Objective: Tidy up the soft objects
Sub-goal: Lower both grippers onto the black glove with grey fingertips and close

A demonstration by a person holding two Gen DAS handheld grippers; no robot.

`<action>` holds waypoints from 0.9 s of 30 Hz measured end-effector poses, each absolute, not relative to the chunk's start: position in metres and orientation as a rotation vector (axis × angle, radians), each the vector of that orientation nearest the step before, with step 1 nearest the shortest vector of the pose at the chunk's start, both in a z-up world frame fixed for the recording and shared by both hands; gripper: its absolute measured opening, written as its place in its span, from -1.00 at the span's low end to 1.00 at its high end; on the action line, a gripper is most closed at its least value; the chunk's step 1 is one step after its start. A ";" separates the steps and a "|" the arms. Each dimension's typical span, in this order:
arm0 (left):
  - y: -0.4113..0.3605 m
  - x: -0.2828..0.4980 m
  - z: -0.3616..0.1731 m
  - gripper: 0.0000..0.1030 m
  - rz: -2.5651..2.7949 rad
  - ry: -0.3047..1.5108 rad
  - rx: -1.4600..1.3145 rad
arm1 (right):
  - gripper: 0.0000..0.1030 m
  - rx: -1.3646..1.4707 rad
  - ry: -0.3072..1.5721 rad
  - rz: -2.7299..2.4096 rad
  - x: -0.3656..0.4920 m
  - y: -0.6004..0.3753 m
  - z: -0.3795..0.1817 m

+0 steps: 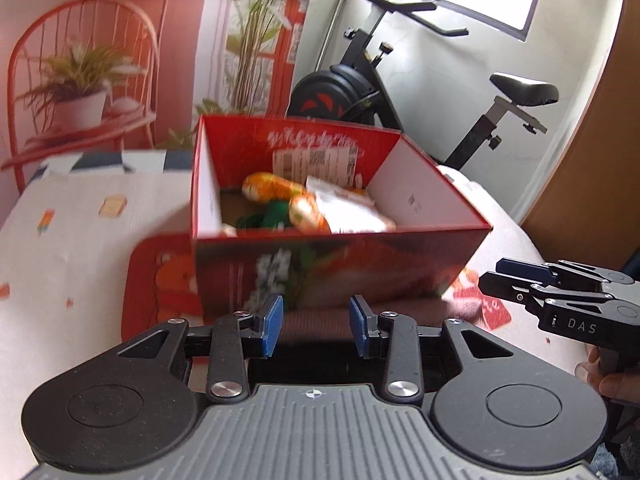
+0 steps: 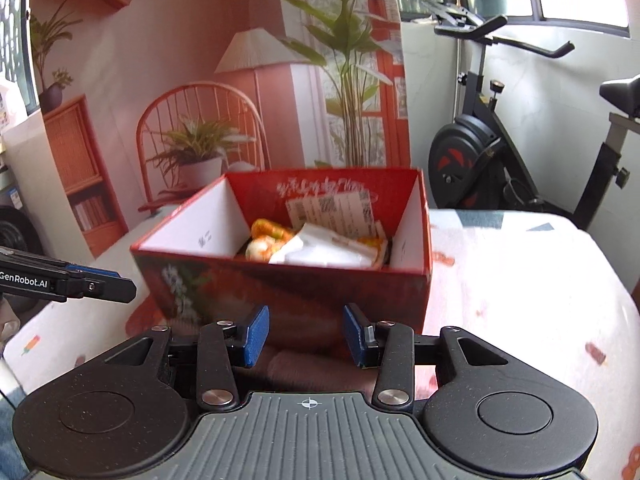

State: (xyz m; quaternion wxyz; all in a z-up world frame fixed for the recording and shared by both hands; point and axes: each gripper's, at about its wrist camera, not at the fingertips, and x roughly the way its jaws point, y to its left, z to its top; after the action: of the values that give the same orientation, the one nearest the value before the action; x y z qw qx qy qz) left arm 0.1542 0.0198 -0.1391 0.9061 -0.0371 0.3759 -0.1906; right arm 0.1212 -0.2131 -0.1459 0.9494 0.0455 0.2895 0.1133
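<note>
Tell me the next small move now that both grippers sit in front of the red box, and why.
Probably back both off and look for loose items. The left gripper and right gripper are empty with jaws apart, and the red box already holds the orange plush and white packet.

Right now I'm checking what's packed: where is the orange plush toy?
In both wrist views, the orange plush toy lies inside the red box, left of the white packet.

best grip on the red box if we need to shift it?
Take the red box by its near wall's top rim, coming from above on the gripper side. The top is open and that wall is thin card, so one jaw can go inside and one outside. The toys and packets lie toward the far end.
</note>
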 end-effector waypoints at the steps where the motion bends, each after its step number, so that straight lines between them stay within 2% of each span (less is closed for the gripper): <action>1: 0.022 0.152 -0.146 -0.26 -0.381 0.790 -0.085 | -0.25 0.095 0.605 0.230 0.117 -0.211 -0.152; 9: 0.026 0.149 -0.183 -0.26 -0.331 0.853 -0.127 | -0.22 0.126 0.704 0.235 0.106 -0.202 -0.189; 11: 0.025 0.154 -0.189 -0.26 -0.323 0.864 -0.125 | -0.03 0.116 0.702 0.242 0.107 -0.199 -0.193; 12: 0.025 0.157 -0.191 -0.26 -0.318 0.869 -0.126 | 0.00 0.114 0.702 0.246 0.108 -0.198 -0.195; 20: 0.018 0.167 -0.211 -0.25 -0.295 0.894 -0.128 | 0.15 0.086 0.758 0.278 0.123 -0.186 -0.219; 27: 0.014 0.160 -0.215 -0.27 -0.303 0.860 -0.100 | 0.15 0.105 0.786 0.293 0.125 -0.184 -0.231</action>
State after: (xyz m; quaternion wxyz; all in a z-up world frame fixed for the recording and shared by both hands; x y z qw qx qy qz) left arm 0.1604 0.0144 -0.2146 0.8967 -0.0483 0.4150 -0.1462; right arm 0.1252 -0.1842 -0.2315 0.9119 0.0510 0.3815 0.1424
